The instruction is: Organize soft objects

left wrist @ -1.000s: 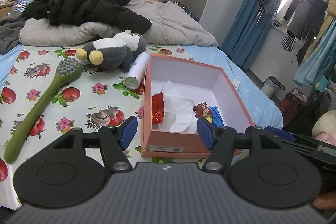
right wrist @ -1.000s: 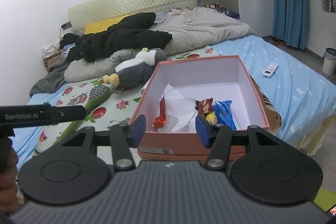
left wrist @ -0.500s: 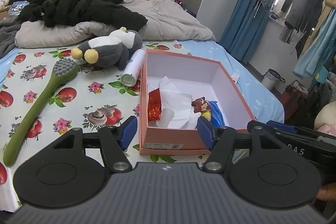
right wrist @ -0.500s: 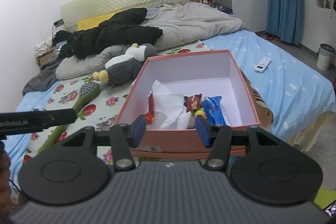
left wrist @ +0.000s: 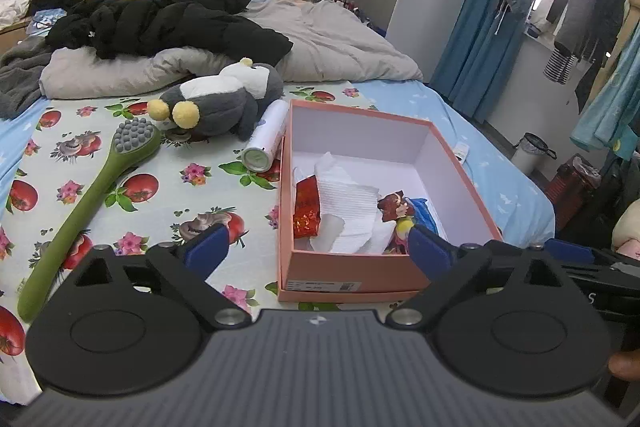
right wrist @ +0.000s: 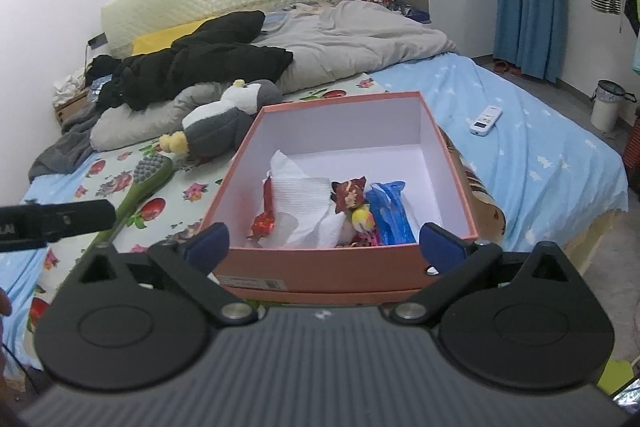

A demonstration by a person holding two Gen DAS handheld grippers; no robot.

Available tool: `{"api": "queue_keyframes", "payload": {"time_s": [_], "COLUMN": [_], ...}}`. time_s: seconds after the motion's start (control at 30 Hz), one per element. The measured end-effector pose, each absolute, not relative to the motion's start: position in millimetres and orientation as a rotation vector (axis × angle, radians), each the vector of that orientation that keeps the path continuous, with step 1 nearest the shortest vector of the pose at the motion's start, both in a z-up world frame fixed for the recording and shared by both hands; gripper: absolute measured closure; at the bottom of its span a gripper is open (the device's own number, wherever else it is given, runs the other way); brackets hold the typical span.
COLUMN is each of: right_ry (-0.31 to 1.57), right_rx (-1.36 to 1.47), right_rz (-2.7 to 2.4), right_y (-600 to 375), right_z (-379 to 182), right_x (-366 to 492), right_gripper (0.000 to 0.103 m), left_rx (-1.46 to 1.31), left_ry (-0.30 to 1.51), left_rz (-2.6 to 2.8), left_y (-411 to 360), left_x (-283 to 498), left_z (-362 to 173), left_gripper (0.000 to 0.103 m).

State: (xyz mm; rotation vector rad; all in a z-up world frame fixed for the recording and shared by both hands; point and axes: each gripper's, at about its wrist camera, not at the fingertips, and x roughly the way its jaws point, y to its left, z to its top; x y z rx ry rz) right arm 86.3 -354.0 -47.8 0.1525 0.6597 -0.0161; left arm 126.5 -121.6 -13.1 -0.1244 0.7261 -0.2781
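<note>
A salmon-pink open box (left wrist: pixel 352 277) (right wrist: pixel 332 269) sits on the bed, holding white paper (left wrist: pixel 352 203) (right wrist: pixel 304 199), a red wrapper (left wrist: pixel 307 205), a small doll (right wrist: pixel 352 197) and a blue bag (right wrist: pixel 390 211). A grey and white plush penguin (left wrist: pixel 224 99) (right wrist: pixel 224 115) lies beyond the box's left side. My left gripper (left wrist: pixel 318 251) hovers before the box, jaws opening wide, nothing between them. My right gripper (right wrist: pixel 324 245) hangs at the box's near wall, jaws opening too, nothing pressed by the pads.
A green long-handled brush (left wrist: pixel 92 195) (right wrist: pixel 148 175) and a white cylinder (left wrist: pixel 266 139) lie on the fruit-print sheet. Black clothes (left wrist: pixel 168 19) and a grey duvet (left wrist: pixel 340 47) fill the bed's head. A white remote (right wrist: pixel 486 119) rests on the blue sheet.
Both grippers' jaws have spread much wider apart. The view of the box has shifted only slightly.
</note>
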Motion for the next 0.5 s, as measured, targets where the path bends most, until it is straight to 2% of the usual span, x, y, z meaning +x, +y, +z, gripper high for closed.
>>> {"api": "queue_keyframes", "payload": {"time_s": [0.5], "right_ry": [0.670], "right_rx": [0.147], "right_rz": [0.007], "right_y": [-350.1], "right_z": [-49.0], "right_x": [87.0], "right_gripper": [0.000], "left_rx": [-0.112], "left_ry": [0.738], "left_rz": [-0.254], "left_y": [-123.9], "left_x": [126.4], "left_z": [-12.4], "left_gripper": [0.002]}}
